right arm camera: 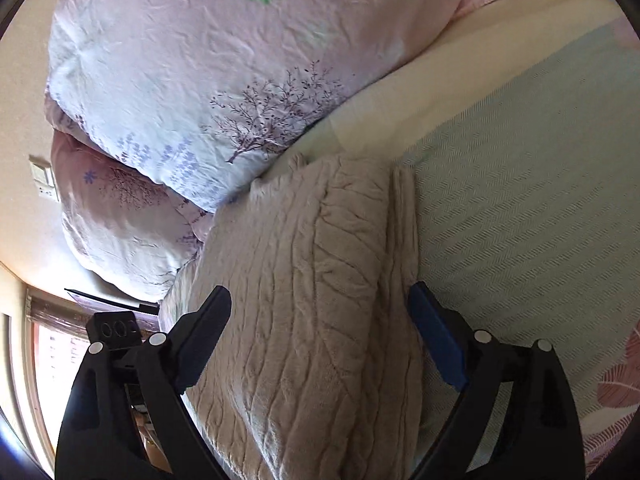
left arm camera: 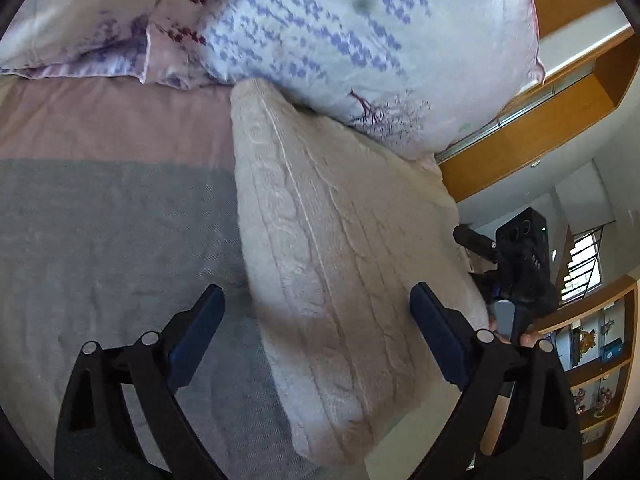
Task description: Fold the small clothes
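A folded beige fluffy garment with a cable-like pattern lies on the bed near its edge. In the left wrist view my left gripper is open, its fingers wide apart just above the garment's near part, holding nothing. In the right wrist view the same garment lies folded in a thick stack. My right gripper is open, its fingers straddling the garment's near end without gripping it. The right gripper's body shows at the right of the left wrist view, beyond the garment.
The bed has a grey-green sheet with a pink band. Floral pillows lie against the garment's far end, also in the right wrist view. A wooden bed frame and shelves stand at the right.
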`<state>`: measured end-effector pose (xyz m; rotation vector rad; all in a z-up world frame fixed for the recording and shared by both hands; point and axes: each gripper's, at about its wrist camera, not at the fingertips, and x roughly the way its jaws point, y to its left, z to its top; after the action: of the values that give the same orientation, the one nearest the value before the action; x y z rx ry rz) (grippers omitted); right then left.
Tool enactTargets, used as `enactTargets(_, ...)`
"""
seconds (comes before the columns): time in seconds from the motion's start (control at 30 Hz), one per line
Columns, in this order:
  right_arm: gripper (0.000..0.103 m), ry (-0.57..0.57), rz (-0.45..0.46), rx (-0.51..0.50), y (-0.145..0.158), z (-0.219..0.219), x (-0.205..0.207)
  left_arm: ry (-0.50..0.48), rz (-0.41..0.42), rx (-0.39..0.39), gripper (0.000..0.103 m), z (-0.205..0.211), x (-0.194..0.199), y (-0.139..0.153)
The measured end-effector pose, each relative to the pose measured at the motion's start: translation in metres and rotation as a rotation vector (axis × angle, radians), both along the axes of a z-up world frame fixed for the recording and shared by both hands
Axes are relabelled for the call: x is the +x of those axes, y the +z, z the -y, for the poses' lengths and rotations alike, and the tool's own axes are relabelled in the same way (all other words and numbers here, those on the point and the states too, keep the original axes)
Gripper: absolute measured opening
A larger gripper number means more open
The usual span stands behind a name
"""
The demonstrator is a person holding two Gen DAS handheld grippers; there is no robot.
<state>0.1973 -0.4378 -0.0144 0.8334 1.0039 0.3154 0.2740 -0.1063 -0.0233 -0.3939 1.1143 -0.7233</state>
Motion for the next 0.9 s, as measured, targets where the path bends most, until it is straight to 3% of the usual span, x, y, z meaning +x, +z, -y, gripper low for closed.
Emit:
enactTargets(0.03, 0.062, 0.016, -0.006, 0.018, -0.004, -0.001, 0.001, 0.022, 0.036, -0.004, 0.093, 0.005, -0.002, 0.001)
enactTargets(0.07, 0.046, 0.033, -0.023, 0.055, -0.011, -0.002, 0.003, 0.021, 0.049, -0.027, 0.083, 0.013, -0.001, 0.004)
enactTargets(0.13, 0.040, 0.016, -0.006, 0.087, -0.014, -0.002, 0.000, 0.049, 0.021, -0.057, 0.066, 0.020, 0.006, 0.000)
enactTargets(0.17, 0.037, 0.009, 0.003, 0.097, -0.012, -0.004, -0.002, 0.038, 0.004, -0.096, 0.051, 0.018, 0.011, 0.001)
enactTargets(0.2, 0.036, 0.008, 0.015, 0.100, -0.008, -0.007, -0.004, 0.024, -0.001, -0.122, 0.042, 0.008, 0.011, 0.001)
enactTargets(0.3, 0.032, 0.101, 0.096, 0.141, 0.019, -0.035, -0.009, -0.035, 0.028, -0.162, 0.038, -0.027, -0.004, 0.020)
enactTargets(0.4, 0.031, 0.246, 0.171, 0.107, 0.041, -0.094, -0.009, -0.004, 0.089, -0.168, 0.039, -0.082, -0.027, 0.043)
enactTargets(0.47, 0.031, 0.290, 0.194, 0.082, 0.040, -0.125, 0.000, 0.052, 0.159, -0.067, 0.046, -0.111, -0.033, 0.051)
enactTargets(0.53, 0.033, 0.276, 0.182, -0.065, 0.032, -0.153, 0.015, 0.125, 0.207, 0.087, 0.054, -0.124, -0.033, 0.049)
enactTargets(0.57, 0.033, 0.239, 0.158, -0.193, 0.028, -0.163, 0.019, 0.178, 0.201, 0.173, 0.056, -0.130, -0.035, 0.046)
enactTargets(0.6, 0.034, 0.187, 0.151, -0.322, 0.031, -0.169, 0.016, 0.202, 0.202, 0.208, 0.059, -0.139, -0.039, 0.044)
enactTargets(0.63, 0.034, 0.162, 0.187, -0.326, 0.037, -0.165, 0.005, 0.218, 0.233, 0.226, 0.062, -0.146, -0.049, 0.048)
enactTargets(0.67, 0.035, 0.132, 0.232, -0.295, 0.047, -0.159, -0.009, 0.242, 0.288, 0.269, 0.073, -0.151, -0.064, 0.055)
enactTargets(0.7, 0.040, 0.118, 0.300, -0.219, 0.061, -0.149, -0.030, 0.264, 0.329, 0.309, 0.079, -0.153, -0.076, 0.060)
enactTargets(0.77, 0.080, 0.168, 0.390, -0.081, 0.077, -0.140, -0.058, 0.279, 0.404, 0.353, 0.084, -0.160, -0.107, 0.069)
enactTargets(0.83, 0.083, 0.294, 0.399, -0.030, 0.083, -0.154, -0.075, 0.286, 0.414, 0.361, 0.089, -0.171, -0.124, 0.070)
enactTargets(0.9, 0.083, 0.367, 0.322, -0.096, 0.072, -0.177, -0.070, 0.268, 0.398, 0.355, 0.092, -0.164, -0.137, 0.066)
